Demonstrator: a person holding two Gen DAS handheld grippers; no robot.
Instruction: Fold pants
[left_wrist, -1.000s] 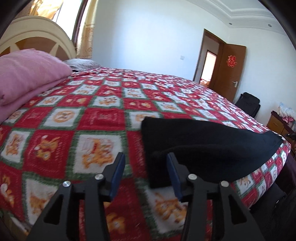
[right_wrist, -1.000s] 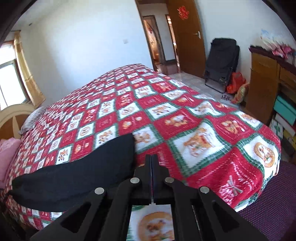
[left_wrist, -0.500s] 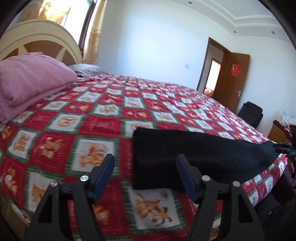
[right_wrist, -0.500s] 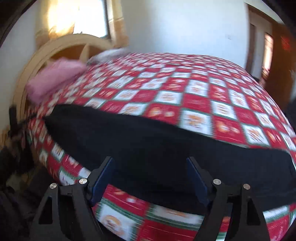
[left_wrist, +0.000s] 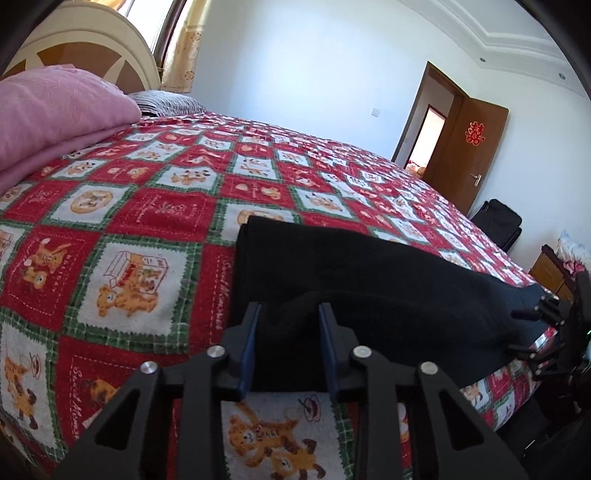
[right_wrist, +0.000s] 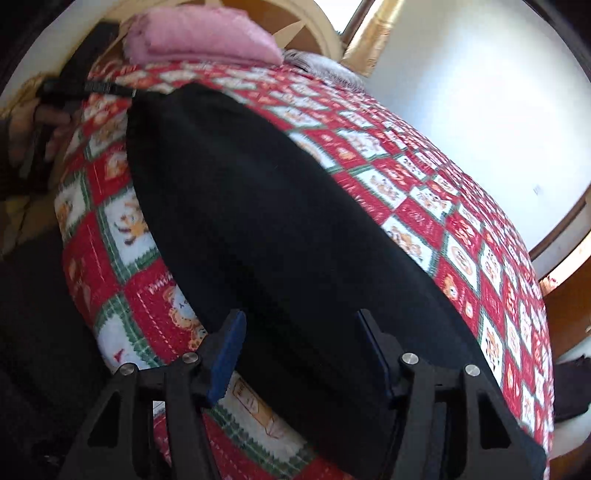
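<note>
Black pants (left_wrist: 369, 280) lie flat in a long strip along the near edge of the bed, on the red patterned bedspread (left_wrist: 147, 206). My left gripper (left_wrist: 290, 314) is open with its two blue-padded fingers on either side of a raised fold at the pants' left end. In the right wrist view the pants (right_wrist: 266, 206) stretch away from me. My right gripper (right_wrist: 299, 325) is open wide and straddles the near end of the pants. It also shows at the far right of the left wrist view (left_wrist: 543, 325).
A folded pink blanket (left_wrist: 55, 114) lies at the head of the bed by the cream headboard (left_wrist: 85, 48). A wooden door (left_wrist: 465, 147) stands open at the far right. A black chair (left_wrist: 498, 225) and a wooden dresser (left_wrist: 550, 269) stand beyond the bed's foot.
My left gripper moved forward onto the pants' left end and narrowed around a fold. My right gripper opened from shut, swung round to face along the pants and came down over their other end.
</note>
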